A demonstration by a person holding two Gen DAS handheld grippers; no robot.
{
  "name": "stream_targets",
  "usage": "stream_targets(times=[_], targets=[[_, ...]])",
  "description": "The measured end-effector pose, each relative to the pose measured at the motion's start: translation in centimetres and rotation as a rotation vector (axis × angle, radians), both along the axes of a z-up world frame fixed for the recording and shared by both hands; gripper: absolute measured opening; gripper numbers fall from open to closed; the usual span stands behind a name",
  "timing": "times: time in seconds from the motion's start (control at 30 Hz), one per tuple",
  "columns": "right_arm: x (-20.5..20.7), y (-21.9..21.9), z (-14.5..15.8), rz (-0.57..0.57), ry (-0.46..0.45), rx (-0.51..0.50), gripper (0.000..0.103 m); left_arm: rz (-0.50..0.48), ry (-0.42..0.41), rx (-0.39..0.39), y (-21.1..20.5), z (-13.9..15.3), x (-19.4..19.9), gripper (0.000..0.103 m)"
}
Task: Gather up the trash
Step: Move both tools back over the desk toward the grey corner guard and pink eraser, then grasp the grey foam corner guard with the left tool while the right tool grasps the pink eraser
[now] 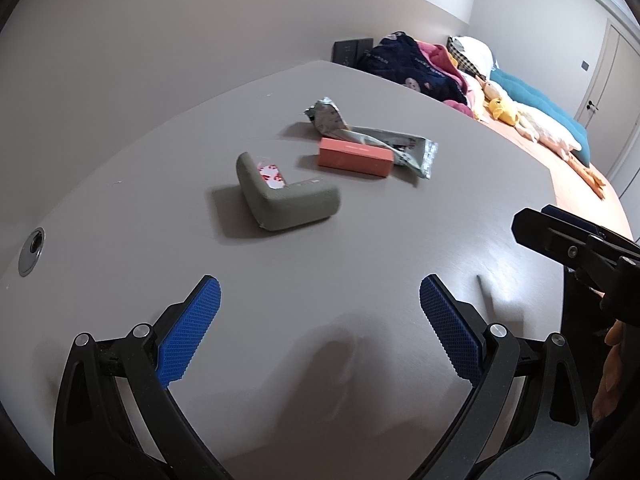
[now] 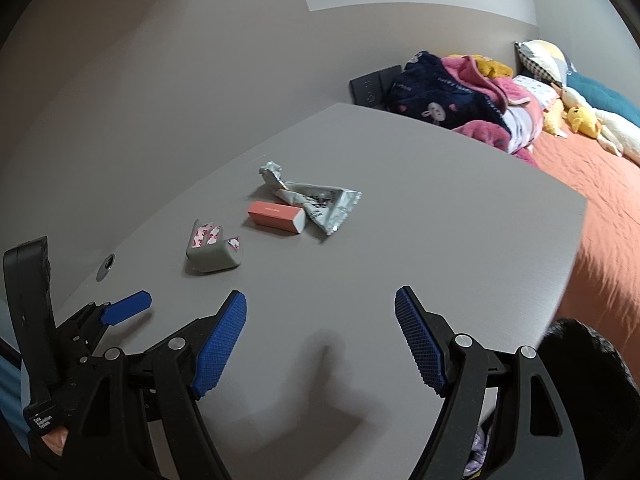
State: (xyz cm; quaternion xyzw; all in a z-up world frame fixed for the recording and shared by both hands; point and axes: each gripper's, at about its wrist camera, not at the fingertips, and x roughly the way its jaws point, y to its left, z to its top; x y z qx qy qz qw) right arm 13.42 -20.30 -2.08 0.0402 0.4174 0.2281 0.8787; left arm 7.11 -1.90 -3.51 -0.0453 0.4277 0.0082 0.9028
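Three bits of trash lie together near the middle of the grey table [image 1: 120, 208]: a crumpled silver wrapper [image 1: 400, 146], a small orange box [image 1: 354, 157] resting against the wrapper's near edge, and a grey L-shaped corner guard [image 1: 286, 198] just beside the box, a little nearer the grippers. The guard has white adhesive strips with red print on its inner faces (the print is too small to read). The box carries a faint line of lettering on its top, and the wrapper dark printing, neither of them legible. The only writing that can be made out is a white label on the left gripper's body in the right wrist view, which seems to read "Data Acquisition System".

Both tools hover over the near part of the table, well short of the trash. The left gripper [image 1: 320, 328] is spread wide with nothing between its blue pads [image 1: 188, 332]. The right gripper [image 2: 320, 338] is likewise spread and empty. A bed [image 2: 600, 200] with clothes and soft toys lies beyond the table.
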Motion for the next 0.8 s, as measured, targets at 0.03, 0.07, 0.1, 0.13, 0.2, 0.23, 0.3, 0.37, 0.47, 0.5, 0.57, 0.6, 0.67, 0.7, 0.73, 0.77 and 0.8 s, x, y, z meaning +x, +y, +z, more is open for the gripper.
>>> stream_targets(times=[0.03, 0.07, 0.1, 0.13, 0.2, 0.23, 0.3, 0.37, 0.47, 0.5, 0.57, 0.6, 0.67, 0.7, 0.73, 0.77, 0.8], targets=[[0.3, 0.3, -0.1, 0.005, 0.002, 0.000, 0.077, 0.004, 0.001, -0.003, 0.2, -0.1, 0.2, 0.096], [0.6, 0.7, -0.2, 0.009, 0.004, -0.001, 0.077, 0.008, 0.002, -0.007, 0.4, -0.2, 0.3, 0.096], [0.8, 1.0, -0.4, 0.013, 0.006, -0.001, 0.077, 0.012, 0.004, -0.011, 0.7, -0.4, 0.6, 0.096], [1.0, 1.3, -0.5, 0.018, 0.008, -0.001, 0.077, 0.015, 0.007, -0.013, 0.9, -0.5, 0.8, 0.096], [1.5, 2.0, -0.8, 0.027, 0.014, -0.001, 0.077, 0.019, 0.012, -0.013, 1.3, -0.7, 1.3, 0.096], [1.8, 2.3, -0.9, 0.029, 0.017, 0.000, 0.077, 0.021, 0.013, -0.013, 1.4, -0.8, 1.5, 0.096], [2.5, 2.8, -1.2, 0.038, 0.029, 0.010, 0.077, 0.023, 0.017, -0.011, 1.7, -0.9, 2.0, 0.096], [3.2, 3.4, -1.4, 0.048, 0.036, 0.013, 0.077, 0.024, 0.018, -0.010, 1.9, -1.0, 2.4, 0.096], [4.1, 4.2, -1.8, 0.060, 0.043, 0.011, 0.077, 0.022, 0.022, -0.004, 2.2, -1.2, 3.3, 0.096], [4.4, 4.4, -1.9, 0.064, 0.048, 0.015, 0.077, 0.022, 0.025, -0.003, 2.2, -1.3, 3.5, 0.096], [5.2, 4.8, -2.3, 0.070, 0.058, 0.020, 0.077, 0.021, 0.030, 0.000, 2.3, -1.6, 4.0, 0.096], [5.5, 5.0, -2.4, 0.071, 0.060, 0.019, 0.077, 0.021, 0.034, 0.002, 2.3, -1.8, 4.3, 0.096], [6.1, 5.5, -2.7, 0.072, 0.066, 0.015, 0.077, 0.019, 0.039, 0.001, 2.4, -2.0, 4.7, 0.096], [6.4, 5.6, -2.9, 0.074, 0.069, 0.015, 0.077, 0.015, 0.042, 0.000, 2.4, -2.1, 5.0, 0.096], [6.7, 5.8, -3.0, 0.076, 0.071, 0.014, 0.077, 0.012, 0.042, 0.002, 2.4, -2.1, 5.2, 0.096], [6.9, 6.0, -3.1, 0.078, 0.069, 0.010, 0.077, 0.011, 0.042, 0.007, 2.5, -2.1, 5.3, 0.096], [7.0, 6.1, -3.2, 0.080, 0.067, 0.006, 0.077, 0.010, 0.042, 0.009, 2.6, -2.2, 5.6, 0.096]])
